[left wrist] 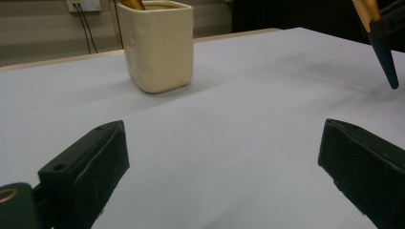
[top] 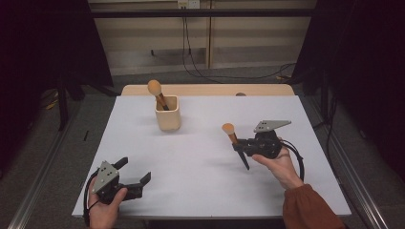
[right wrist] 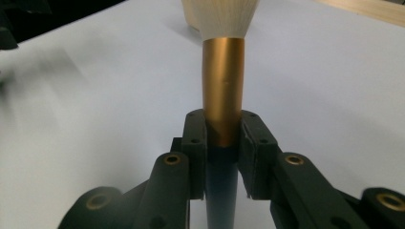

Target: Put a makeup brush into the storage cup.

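A: Right hand-held gripper (top: pixel 243 144), raised above the white table (top: pixel 205 191), clamped tight on a makeup brush (top: pixel 234 137). Jaws pressed on the seam between gold ferrule (right wrist: pixel 223 90) and dark handle, seen close in the right gripper view. Brush held near upright, slightly tilted: pale bristle head on top, pointed dark handle tip aimed down at the table, clear of the surface.

B: Reason for that grip?

A: Probably to keep the handle end free for dropping into the cream holder cup (top: pixel 167 113), well apart toward the far left. Second makeup brush (top: pixel 156 91) already standing in that cup, bristles up, leaning against the rim. Likely the same pose wanted for the held brush.

B: Left side?

A: Left hand-held gripper (top: pixel 134 172) resting low near the front edge of the table, jaws spread wide, nothing between them. In the left gripper view, aimed across the bare sheet toward the cup, possibly waiting to steady the cup.

B: Surface and room?

A: Smooth matte white covering over a pale wooden top, strip of wood visible at the far edge. Grey floor around, dark surroundings at both sides, beige wall panels behind, black cables hanging from a wall socket (top: pixel 187 4).
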